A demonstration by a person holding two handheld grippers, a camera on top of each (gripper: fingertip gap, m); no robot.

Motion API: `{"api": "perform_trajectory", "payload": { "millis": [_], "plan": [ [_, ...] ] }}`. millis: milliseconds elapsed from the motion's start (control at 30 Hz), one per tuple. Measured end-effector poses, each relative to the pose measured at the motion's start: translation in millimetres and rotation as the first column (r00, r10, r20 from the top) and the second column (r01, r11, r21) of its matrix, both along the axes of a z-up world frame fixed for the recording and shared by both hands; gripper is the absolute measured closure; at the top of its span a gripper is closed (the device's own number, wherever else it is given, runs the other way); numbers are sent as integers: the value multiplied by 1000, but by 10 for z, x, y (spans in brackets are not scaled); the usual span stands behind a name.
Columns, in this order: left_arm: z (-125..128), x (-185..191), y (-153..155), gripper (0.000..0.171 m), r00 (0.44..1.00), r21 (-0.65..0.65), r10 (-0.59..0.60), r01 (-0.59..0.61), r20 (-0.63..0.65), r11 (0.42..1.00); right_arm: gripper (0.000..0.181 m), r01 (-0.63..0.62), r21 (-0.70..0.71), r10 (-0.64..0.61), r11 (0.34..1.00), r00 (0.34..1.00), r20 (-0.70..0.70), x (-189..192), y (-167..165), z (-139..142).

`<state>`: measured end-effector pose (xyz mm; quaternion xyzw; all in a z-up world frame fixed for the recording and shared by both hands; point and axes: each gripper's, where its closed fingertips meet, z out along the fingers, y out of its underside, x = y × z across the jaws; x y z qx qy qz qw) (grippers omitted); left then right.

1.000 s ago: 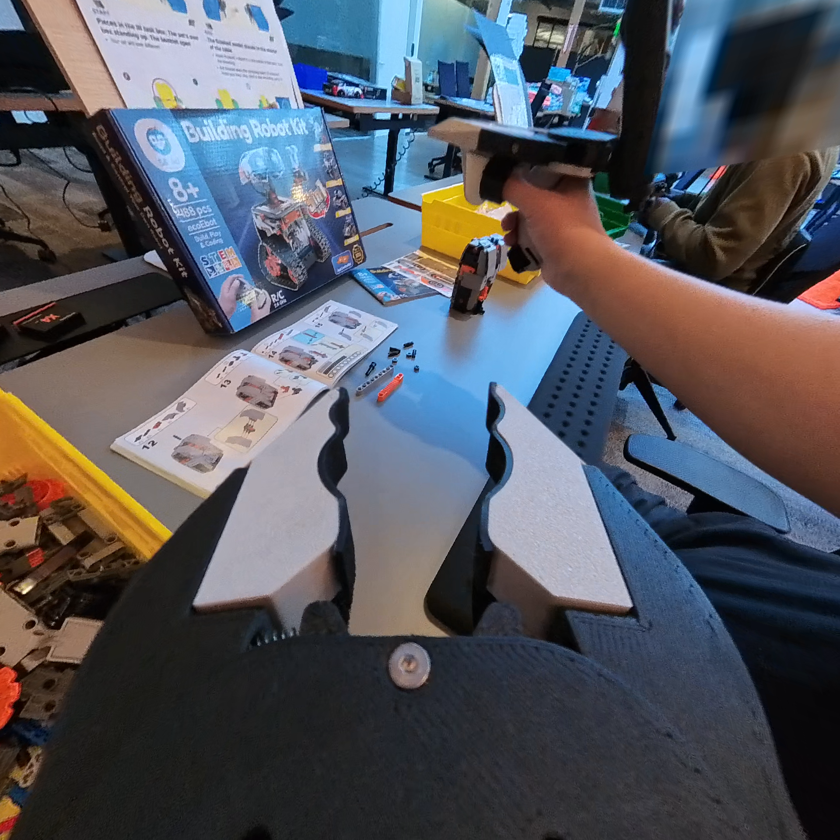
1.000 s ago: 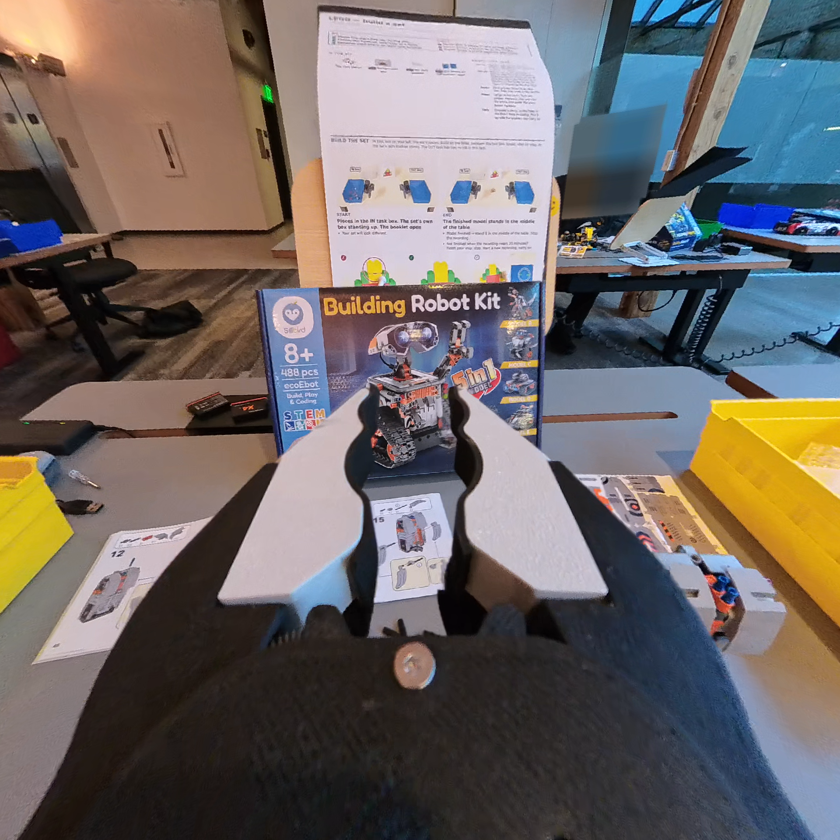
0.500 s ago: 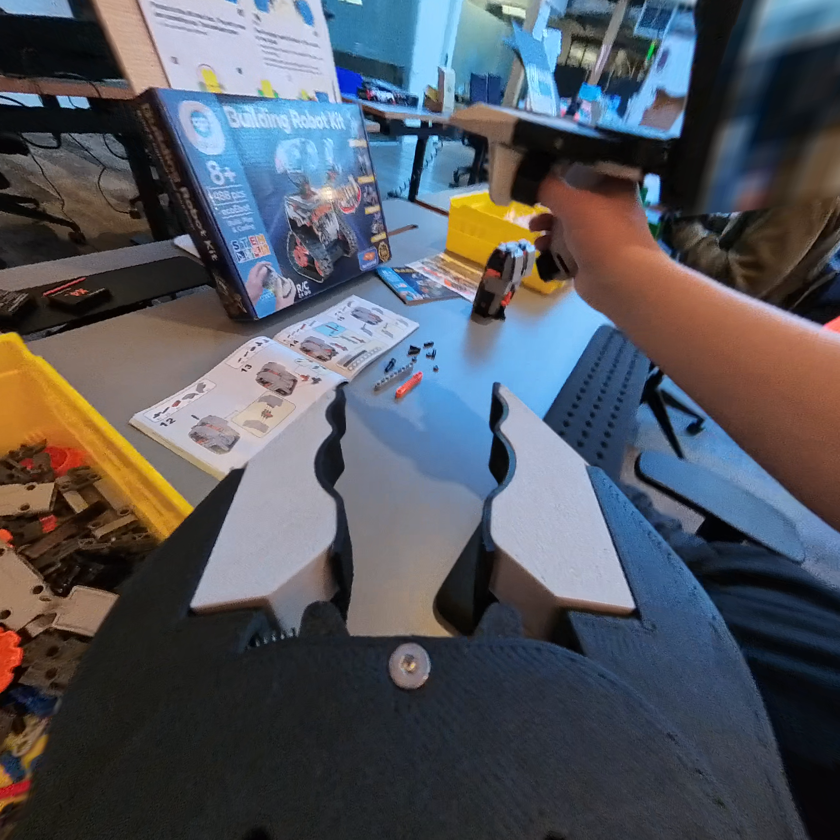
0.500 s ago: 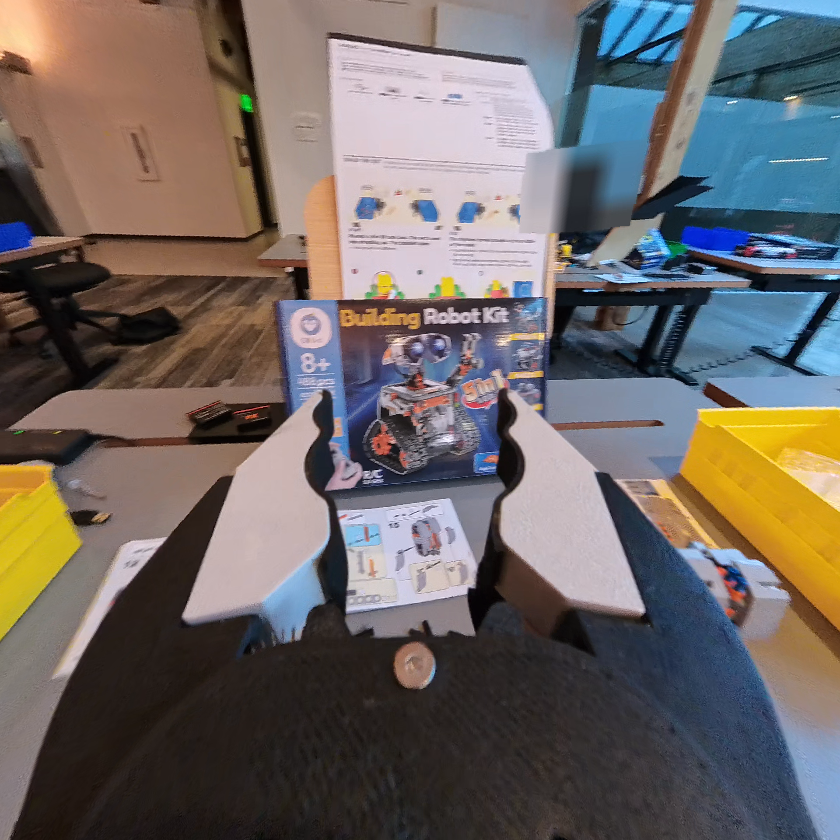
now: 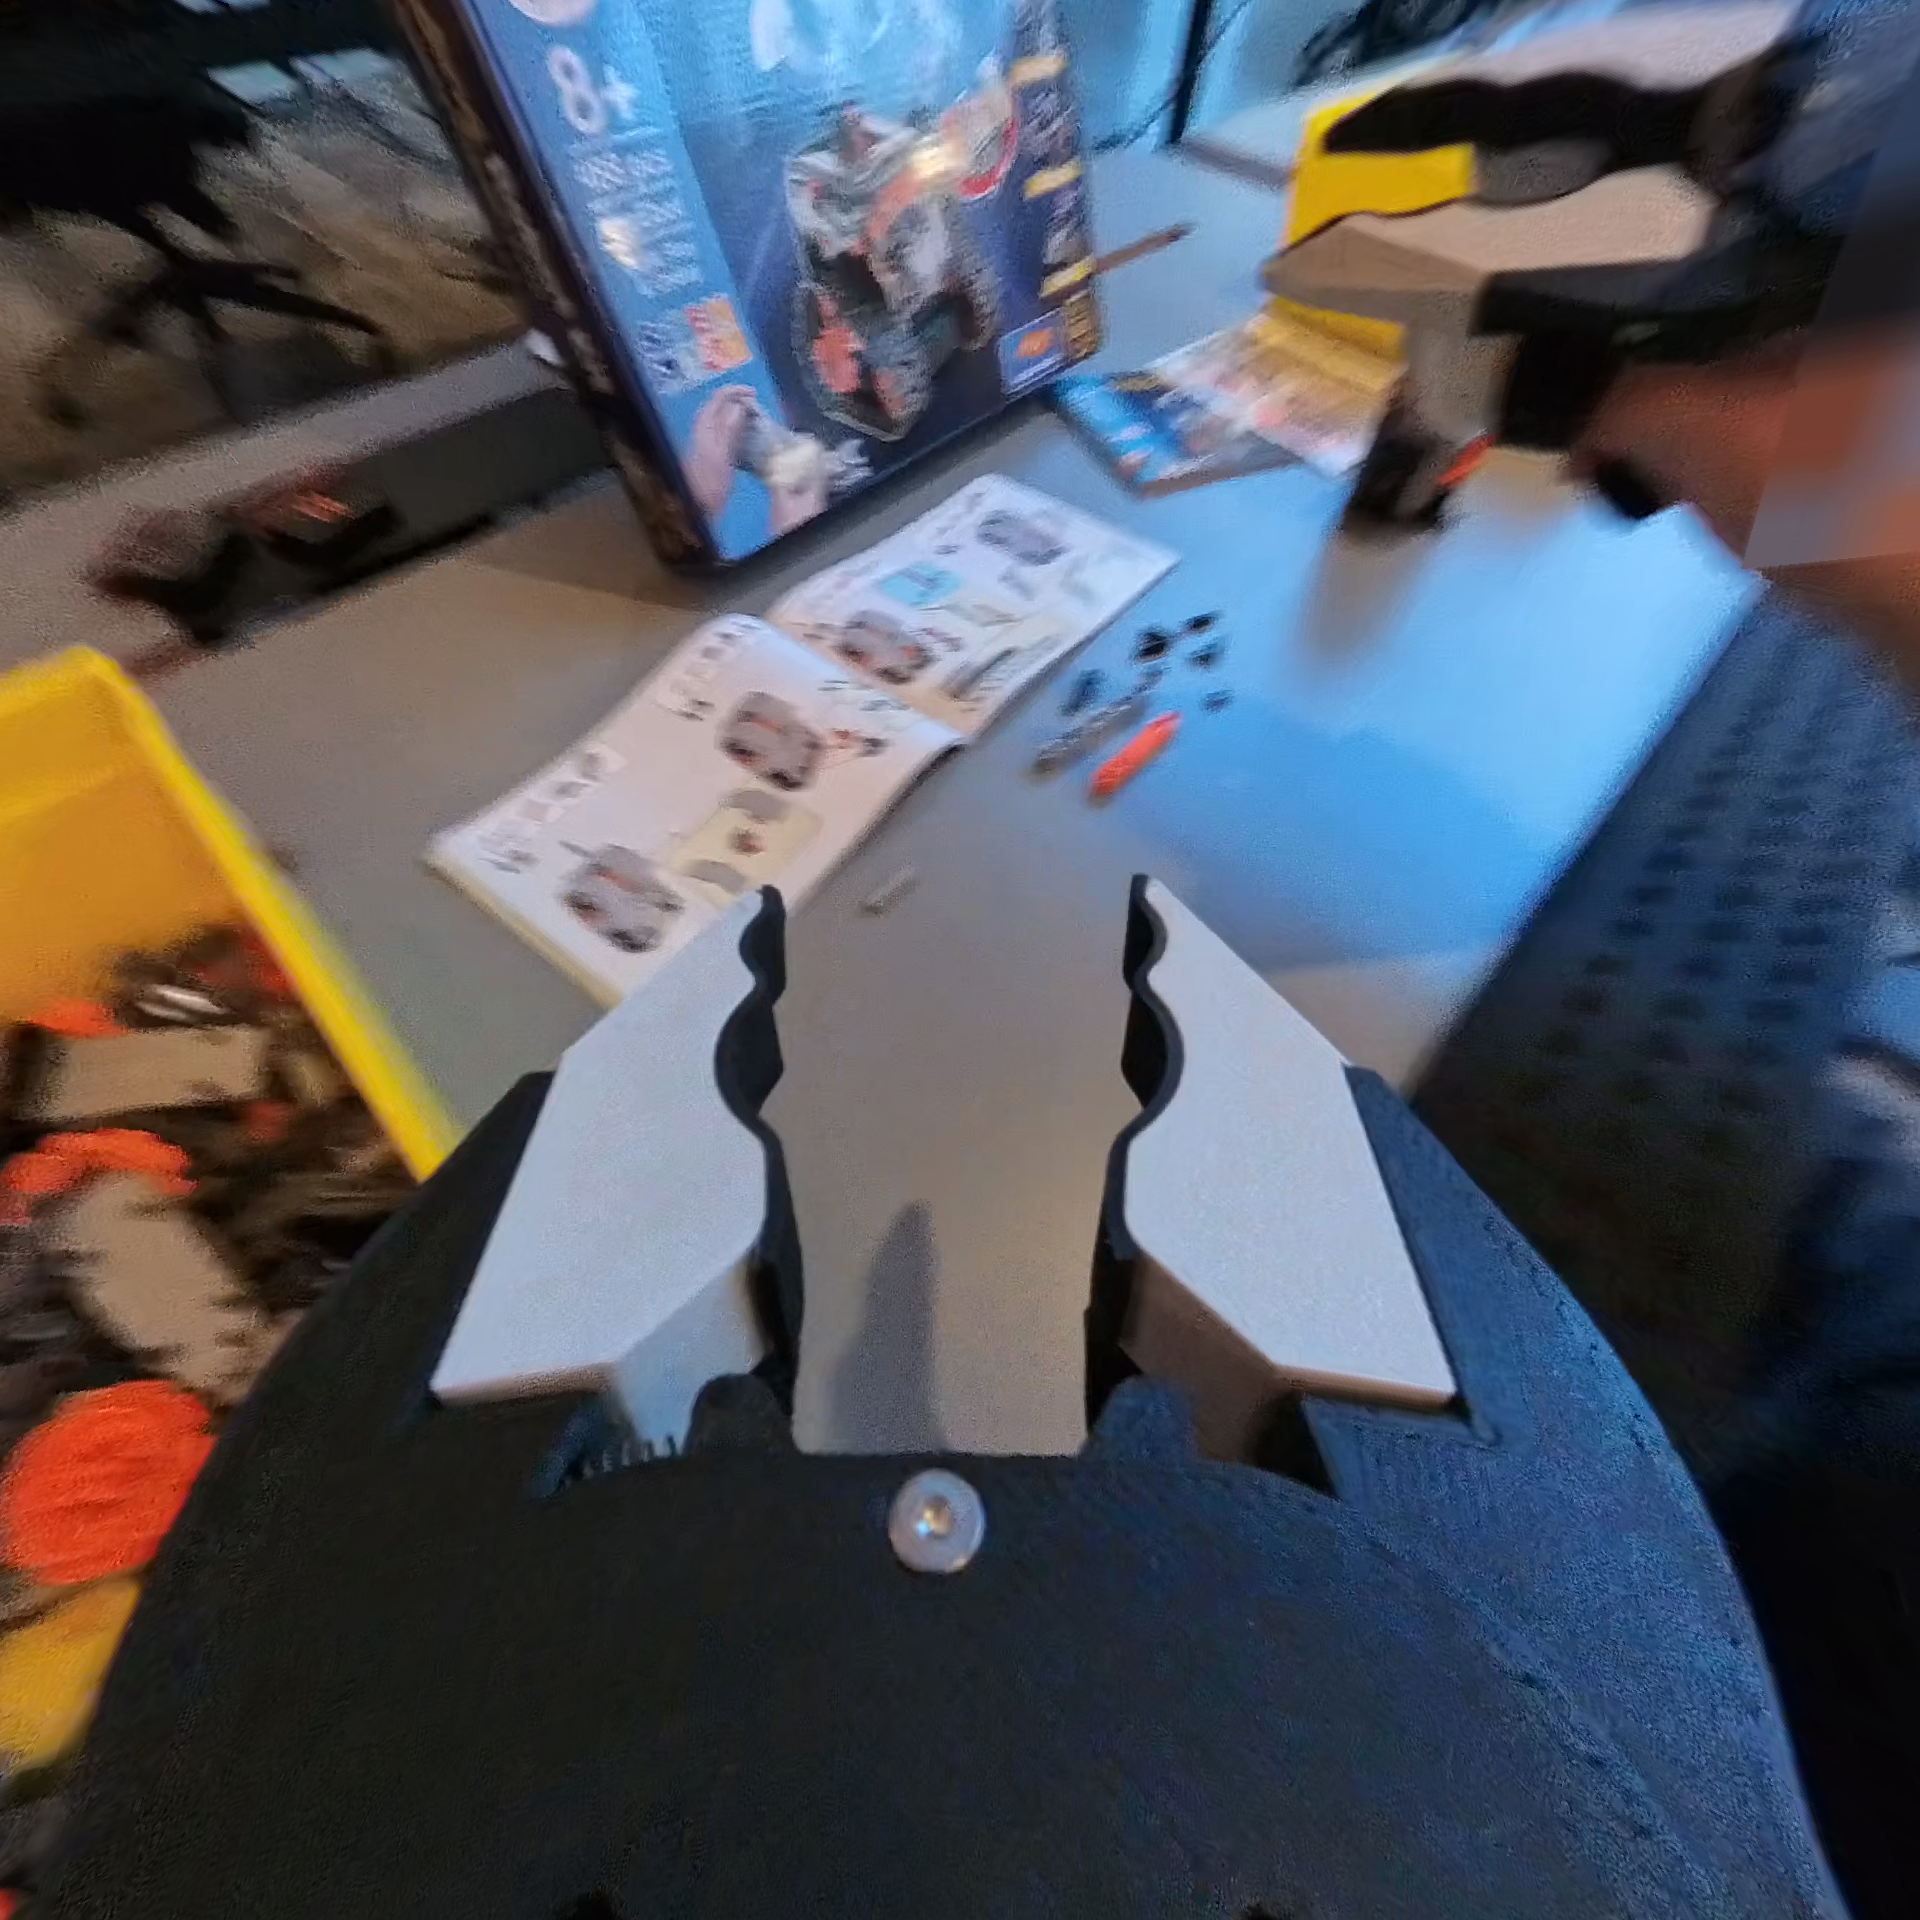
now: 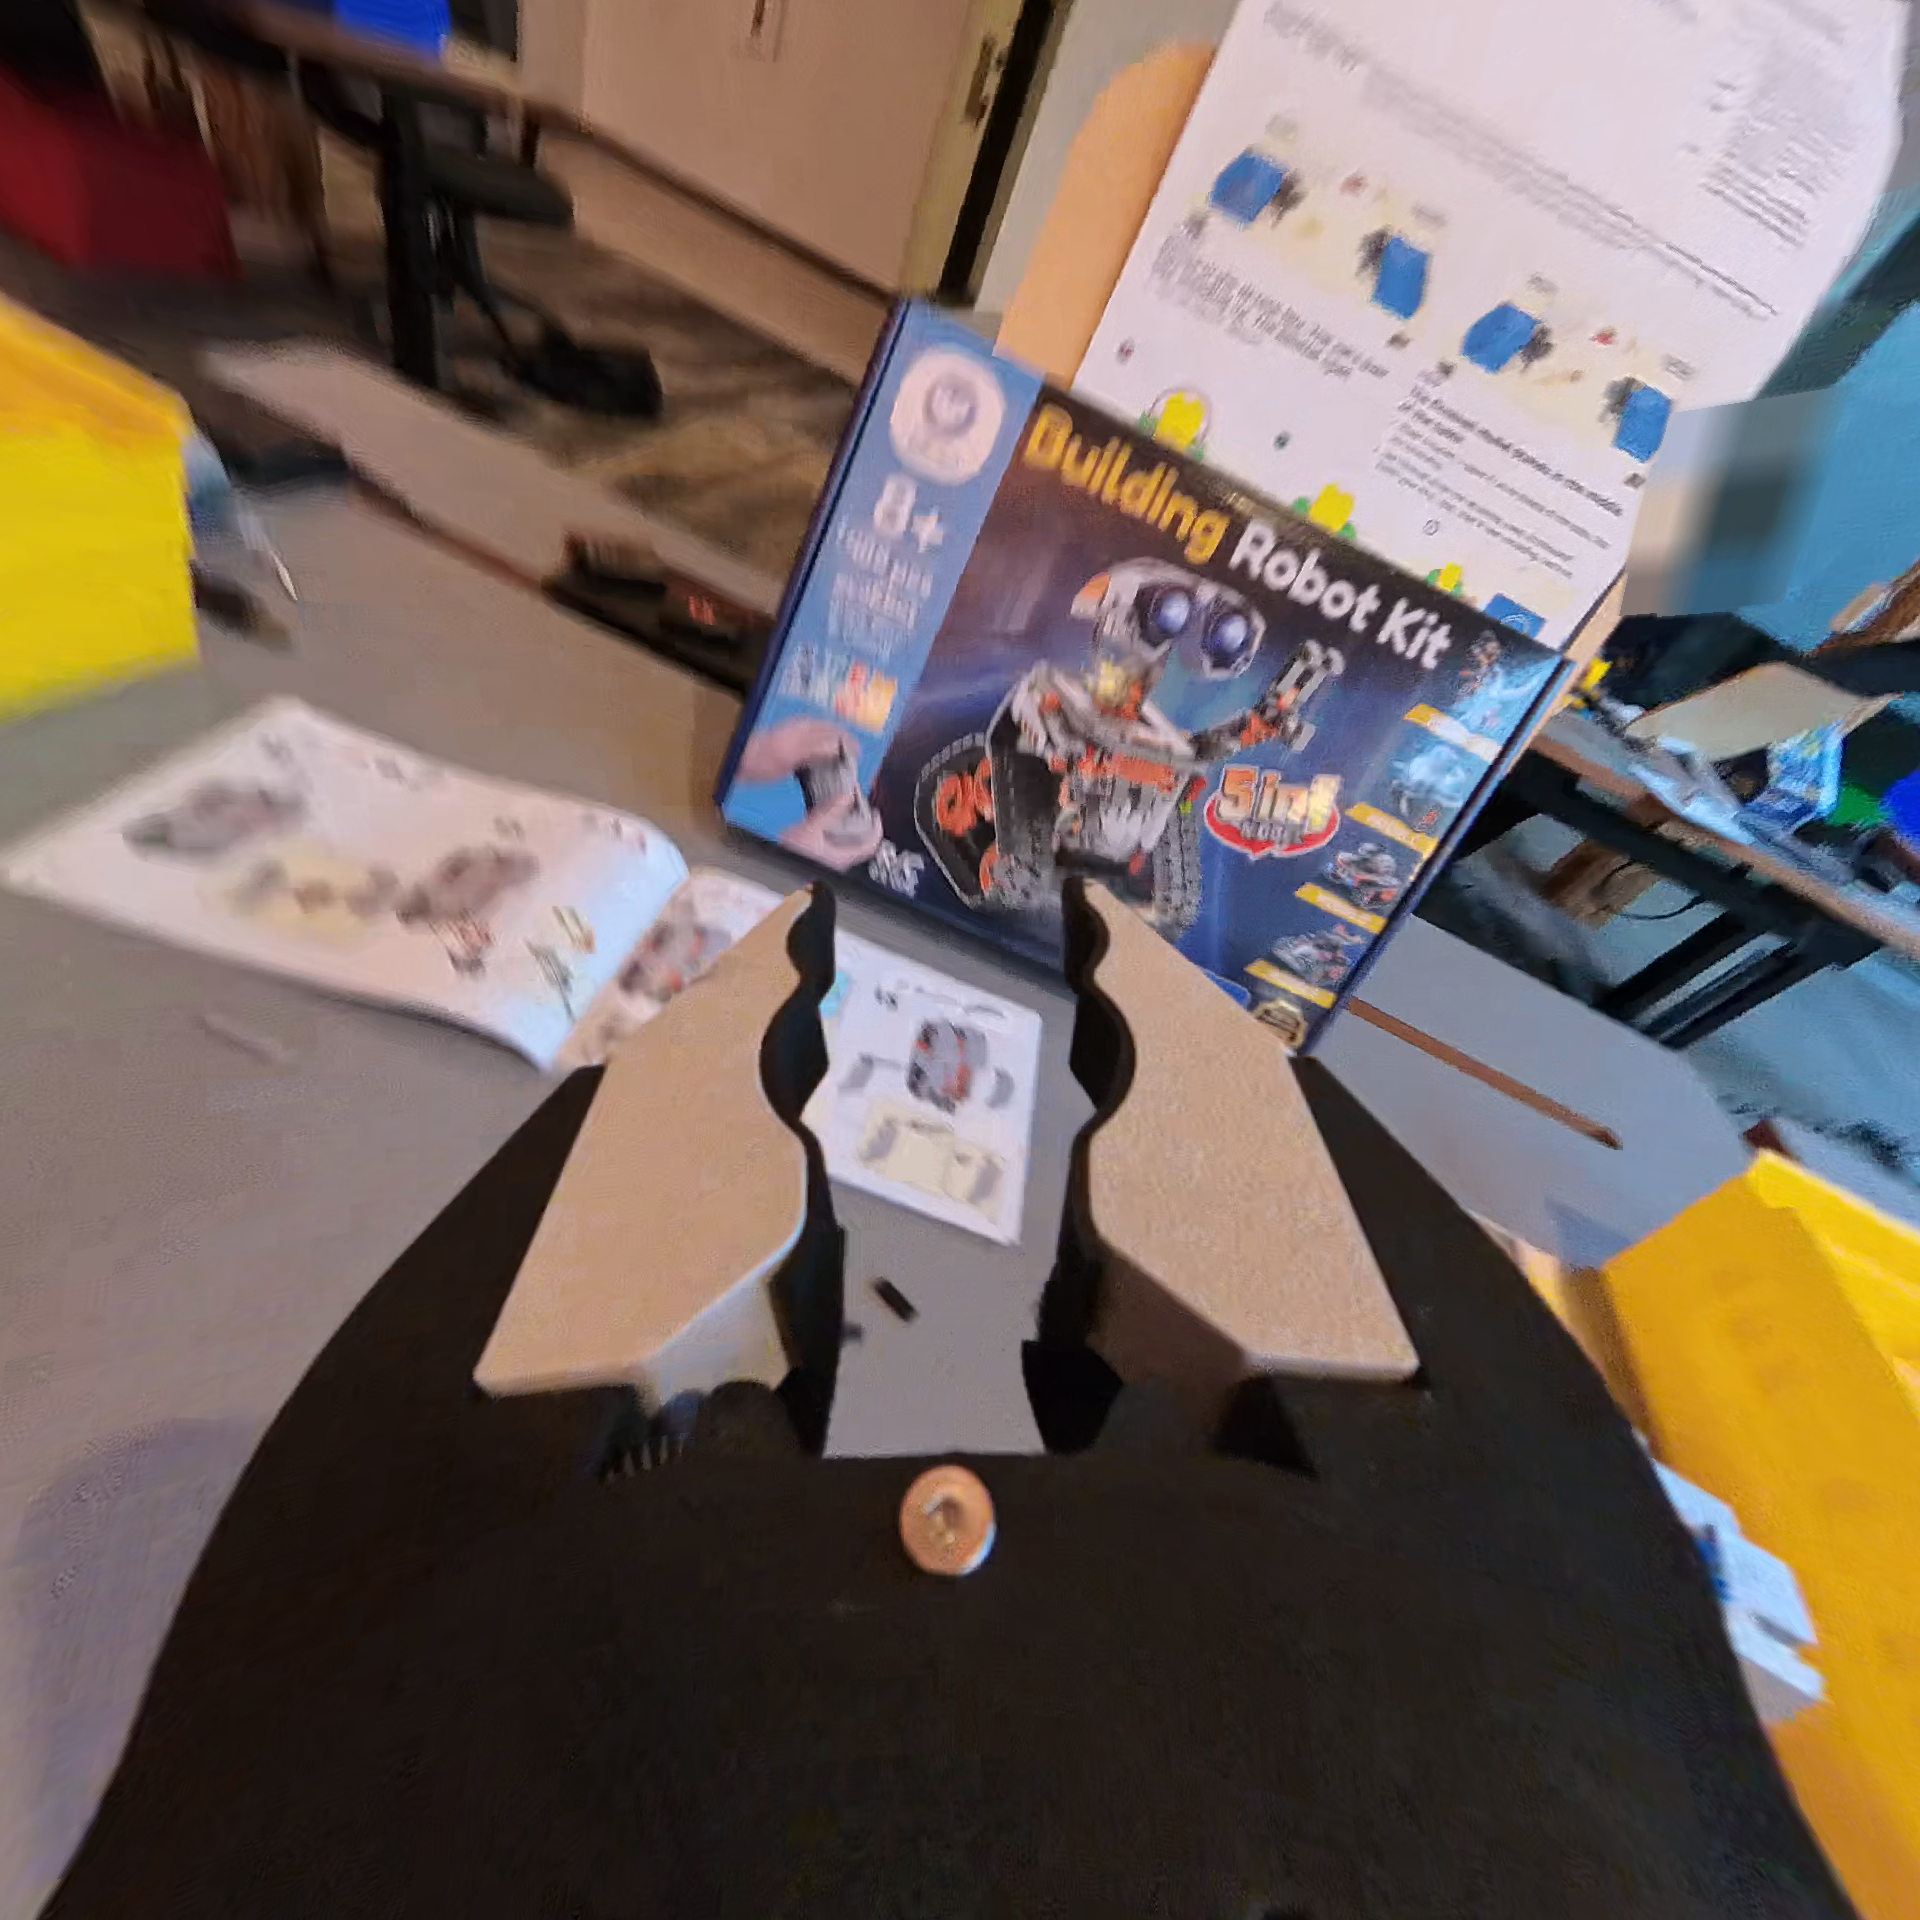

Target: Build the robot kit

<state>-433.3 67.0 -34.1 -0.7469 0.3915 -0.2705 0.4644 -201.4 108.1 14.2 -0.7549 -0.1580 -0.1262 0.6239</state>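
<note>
Left gripper (image 5: 951,899) and right gripper (image 6: 940,904) fingers both spread, empty, above tabletop (image 5: 966,1039). Small loose parts (image 5: 1127,717) beside booklet (image 5: 790,717): heavy blur, easy to scatter or miss.

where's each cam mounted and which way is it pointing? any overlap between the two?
Left wrist view: sits on the left gripper, looks across the grey table at the open booklet; its open fingers and the right gripper show.
Right wrist view: sits on the right gripper, faces the upright kit box; open fingers show.
Shared: table, booklet, box.
</note>
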Motion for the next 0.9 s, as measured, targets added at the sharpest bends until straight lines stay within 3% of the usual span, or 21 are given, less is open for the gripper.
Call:
{"api": "perform_trajectory", "payload": {
  "millis": [100, 167, 300, 400, 467, 567, 700, 800, 900],
  "plan": [
    [-73, 124, 188, 102, 975, 243, 127, -81, -181, 967, 138, -46, -81, 57, 996, 989, 138, -16, 2, -424],
    [-117, 255, 197, 104, 957, 310, 162, -83, -239, 947, 137, -86, -133, 107, 987, 981, 163, -72, 2, -676],
    [-411, 427, 213, 91, 915, 301, 181, -69, -360, 951, 137, -168, -191, 199, 967, 968, 155, -183, 9, -983],
    [-704, 511, 260, 83, 876, 262, 170, -52, -451, 964, 138, -208, -185, 229, 960, 968, 100, -160, 59, -1062],
    [-794, 482, 326, 86, 846, 279, 196, -59, -495, 958, 138, -206, -181, 223, 962, 971, 81, -64, 117, -1082],
    [-798, 575, 255, 97, 904, 205, 137, -56, -404, 977, 138, -199, -166, 207, 966, 978, 31, 73, 158, -1058],
    [-569, 486, 4, 110, 990, 49, 57, -51, -132, 997, 139, -218, -104, 218, 970, 976, -18, 140, 69, -944],
    [-309, 27, -64, 103, 993, -31, 111, -110, 34, 993, 144, -250, -73, 249, 966, 968, -22, 128, -22, -902],
    [-27, -583, -113, 120, 982, -95, 147, -136, 119, 986, 147, -254, -39, 252, 966, 967, -43, 162, -26, -838]
  ]
}}
